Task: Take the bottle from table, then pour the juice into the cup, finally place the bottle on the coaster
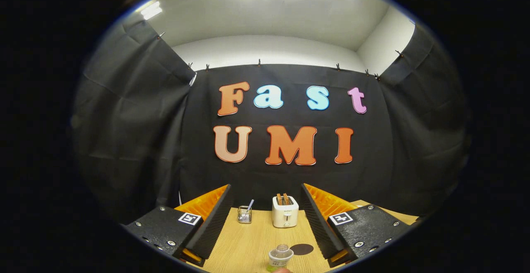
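Pale wood-grain worktop runs forward from the tongs to the black cloth wall. Tongs stand wide apart, both black ribbed fingers splayed, nothing gripped, held up above the surface and looking level across it.

White toaster at the far edge of the worktop, between the finger lines and well beyond their tips, two slices standing in its slots. To its left, a small wire-mesh holder with a straw or stick leaning out of it; contents too small to tell.

Nearer, low between the fingers: a clear plastic bottle seen from above and partly cut off, neck pointing up, pale label round the body, a trace of green at the base that may be the juice. Whether a cap is on, cannot tell. Just beside it to the right, a dark round flat coaster, lying bare, apart from the bottle. A small pale rounded edge at the very bottom below the bottle; cannot tell what it is. Cup not identified.

Judgement: first step in hand, the bottle not yet taken. Next move calls for dropping the tongs down and tilting toward the bottle, centring its body between the fingers, then closing on the body below the neck, keeping it upright and clear of the coaster.
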The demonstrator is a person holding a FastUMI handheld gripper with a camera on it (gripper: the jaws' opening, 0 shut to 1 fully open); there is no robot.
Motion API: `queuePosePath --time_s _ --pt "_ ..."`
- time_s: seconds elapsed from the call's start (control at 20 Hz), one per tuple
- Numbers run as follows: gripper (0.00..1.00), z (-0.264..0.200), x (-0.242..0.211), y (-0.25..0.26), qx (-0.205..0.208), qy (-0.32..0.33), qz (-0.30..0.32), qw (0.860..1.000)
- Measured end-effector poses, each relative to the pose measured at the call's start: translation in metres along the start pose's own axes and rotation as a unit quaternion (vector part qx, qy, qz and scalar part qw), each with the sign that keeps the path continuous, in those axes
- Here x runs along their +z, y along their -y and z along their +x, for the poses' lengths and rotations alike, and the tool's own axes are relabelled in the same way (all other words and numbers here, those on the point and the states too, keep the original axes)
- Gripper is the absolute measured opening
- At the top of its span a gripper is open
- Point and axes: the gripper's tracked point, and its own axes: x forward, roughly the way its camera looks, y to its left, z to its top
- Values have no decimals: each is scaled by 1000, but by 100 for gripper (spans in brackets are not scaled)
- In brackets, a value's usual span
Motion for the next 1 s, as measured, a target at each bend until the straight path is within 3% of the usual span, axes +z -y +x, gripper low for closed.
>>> queuePosePath --time_s 0.75,1.0 --pt "97 3 -18 -4 -7 -6 -44 999" --pt "97 6 -40 -1 -14 -14 -24 1000"
